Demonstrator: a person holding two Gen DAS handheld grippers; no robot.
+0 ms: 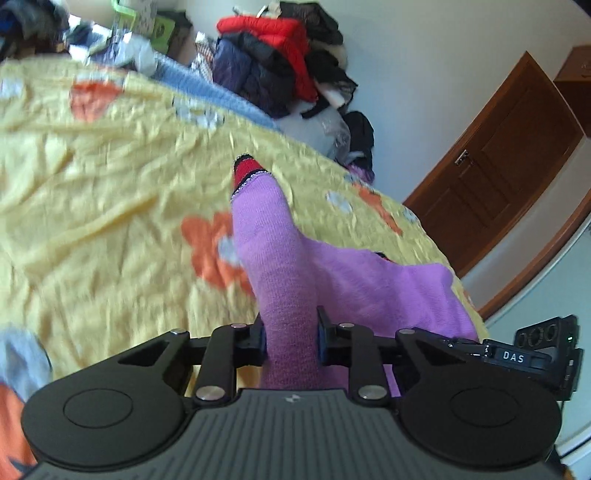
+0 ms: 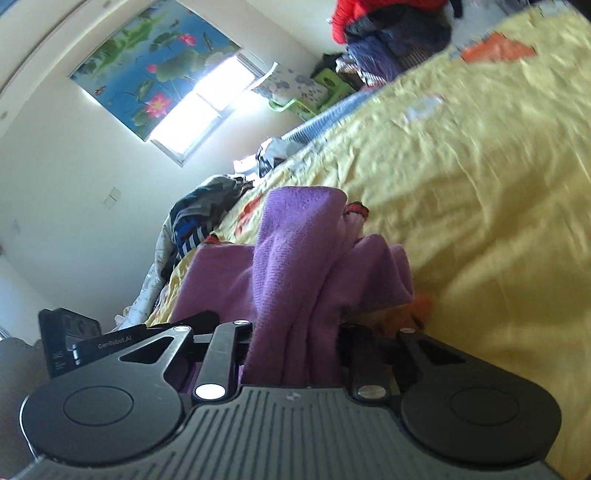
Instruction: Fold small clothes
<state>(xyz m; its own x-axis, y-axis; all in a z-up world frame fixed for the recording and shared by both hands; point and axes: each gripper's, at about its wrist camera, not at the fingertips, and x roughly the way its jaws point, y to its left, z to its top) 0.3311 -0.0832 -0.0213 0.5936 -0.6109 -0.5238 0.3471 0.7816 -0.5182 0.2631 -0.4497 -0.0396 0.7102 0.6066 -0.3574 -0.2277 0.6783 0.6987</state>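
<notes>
A small purple knitted garment (image 1: pixel 295 258) lies on a bed covered by a yellow bedspread (image 1: pixel 110 166) printed with orange and white flowers. One sleeve of the garment, ending in a red cuff with dark and white stripes (image 1: pixel 245 171), stretches away from the left wrist camera across the spread, while the body of the garment spreads to the right toward the bed's edge.

The left gripper (image 1: pixel 291 341) has its jaws drawn narrow around the near part of that sleeve; the purple knit fills the gap, and both pads press against it.

In the right wrist view the right gripper (image 2: pixel 295 343) is likewise closed to a narrow gap on a bunched fold of the same purple garment (image 2: pixel 295 258), which rises in thick folds straight ahead of the fingers. A red cuff (image 2: pixel 356 210) shows just past the bunched cloth.

Beyond the bed, a heap of clothes with a red padded jacket (image 1: pixel 273 33) on top stands against the wall, and a brown wooden door (image 1: pixel 498 158) is at the right. Both views are somewhat blurred.
</notes>
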